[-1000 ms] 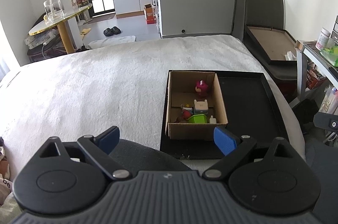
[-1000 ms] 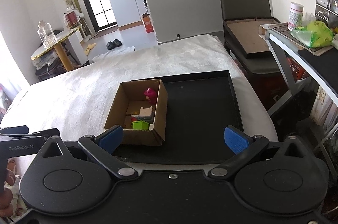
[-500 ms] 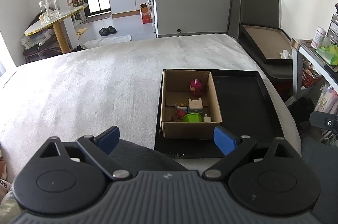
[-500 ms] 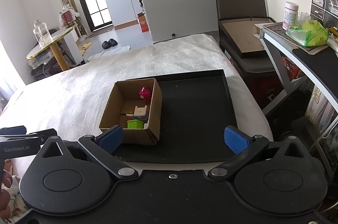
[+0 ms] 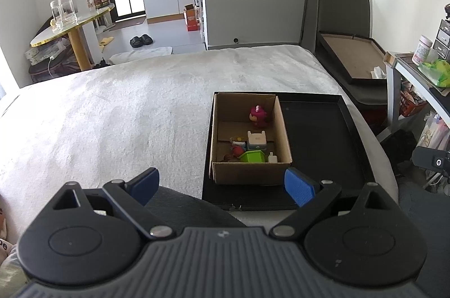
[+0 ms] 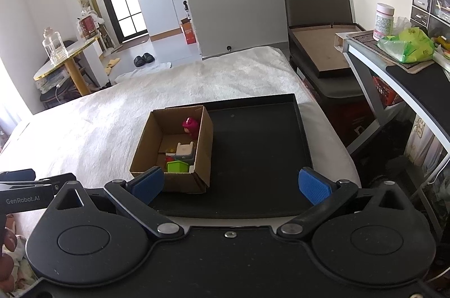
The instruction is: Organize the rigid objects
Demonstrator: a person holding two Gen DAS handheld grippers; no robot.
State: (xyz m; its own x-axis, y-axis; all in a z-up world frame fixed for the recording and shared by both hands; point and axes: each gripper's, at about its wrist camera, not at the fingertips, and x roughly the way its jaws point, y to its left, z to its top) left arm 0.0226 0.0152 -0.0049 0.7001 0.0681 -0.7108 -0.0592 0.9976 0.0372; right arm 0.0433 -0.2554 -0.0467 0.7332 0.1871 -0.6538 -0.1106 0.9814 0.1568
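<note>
An open cardboard box (image 5: 250,171) stands at the left end of a black tray (image 5: 317,140) on the white bed. In it are a pink figure (image 5: 258,115), a white block toy (image 5: 256,139), a green toy (image 5: 251,156) and small red and white pieces. The box (image 6: 202,146), the tray (image 6: 258,157), the pink figure (image 6: 190,125) and the green toy (image 6: 177,166) also show in the right wrist view. My left gripper (image 5: 222,185) is open and empty, short of the box. My right gripper (image 6: 230,184) is open and empty, above the tray's near edge.
The white blanket (image 5: 112,112) spreads to the left of the tray. A grey chair holding a brown-lined frame (image 6: 323,53) stands beyond the bed's right corner. A desk with a green bag (image 6: 405,47) is on the right. A round table with a glass jar (image 5: 62,9) is far left.
Both grippers have drawn back and risen a little, so the box and tray look smaller and lower in view. Both sets of jaws stay open.
</note>
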